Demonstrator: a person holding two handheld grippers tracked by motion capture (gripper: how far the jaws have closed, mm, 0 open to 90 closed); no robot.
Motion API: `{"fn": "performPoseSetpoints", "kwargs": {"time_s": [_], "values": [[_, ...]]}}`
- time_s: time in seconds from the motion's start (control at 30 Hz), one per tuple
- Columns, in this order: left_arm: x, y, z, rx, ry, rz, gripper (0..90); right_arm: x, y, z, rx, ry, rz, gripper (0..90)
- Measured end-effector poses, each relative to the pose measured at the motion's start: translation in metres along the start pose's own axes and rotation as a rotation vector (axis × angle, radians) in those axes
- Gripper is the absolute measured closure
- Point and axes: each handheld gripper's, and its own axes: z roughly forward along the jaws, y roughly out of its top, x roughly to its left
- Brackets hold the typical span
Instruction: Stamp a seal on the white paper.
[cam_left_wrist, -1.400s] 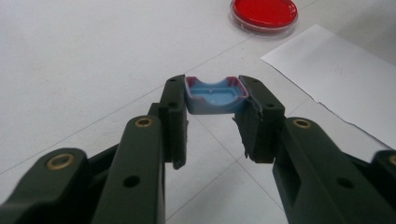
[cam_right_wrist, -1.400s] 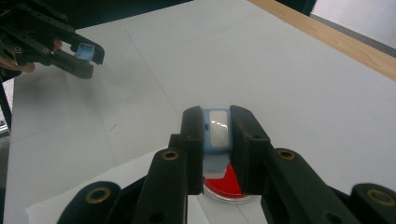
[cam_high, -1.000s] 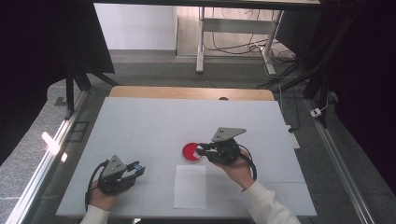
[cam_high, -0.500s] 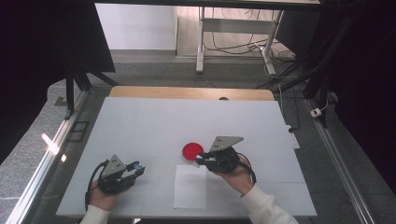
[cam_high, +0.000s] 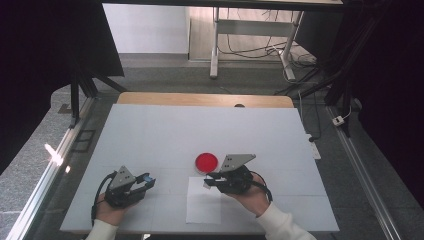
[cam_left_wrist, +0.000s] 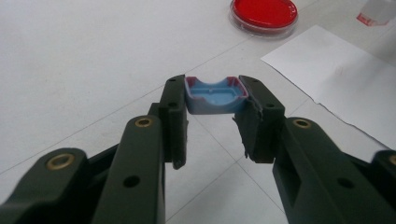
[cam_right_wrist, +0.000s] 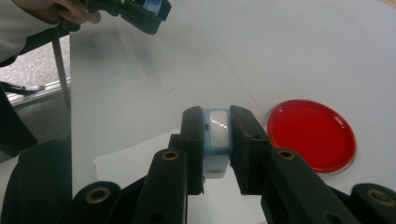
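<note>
Red dish (cam_high: 206, 162) sits on the table (cam_high: 150, 135), contents red. Left gripper (cam_left_wrist: 214, 95) clamps a blue cap (cam_left_wrist: 215, 94); right gripper (cam_right_wrist: 215, 135) clamps a small bottle (cam_right_wrist: 215, 140) over paper (cam_high: 202, 207).

Right gripper (cam_right_wrist: 215, 135) clamps a small blue-and-white holder (cam_right_wrist: 215, 140); red dish (cam_right_wrist: 310, 134) just beside on white table (cam_right_wrist: 280, 51); left gripper (cam_right_wrist: 135, 11) far off.

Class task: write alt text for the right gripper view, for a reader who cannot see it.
Two black jaws of the right gripper clamp a small pale-blue block above a white table. A round red dish sits to their right, white paper below.
</note>
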Motion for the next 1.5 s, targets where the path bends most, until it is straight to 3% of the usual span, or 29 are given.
{"fn": "performPoseSetpoints", "kwargs": {"time_s": [0.43,1.5], "values": [[0.0,0.0,0.0,0.001,-0.003,0.0,64.4,0.004,-0.004,0.012,0.038,0.057,-0.028,75.4],[0.0,-0.001,0.001,0.005,-0.006,0.001,64.4,0.004,-0.012,0.031,0.101,0.052,-0.063,75.3]]}}
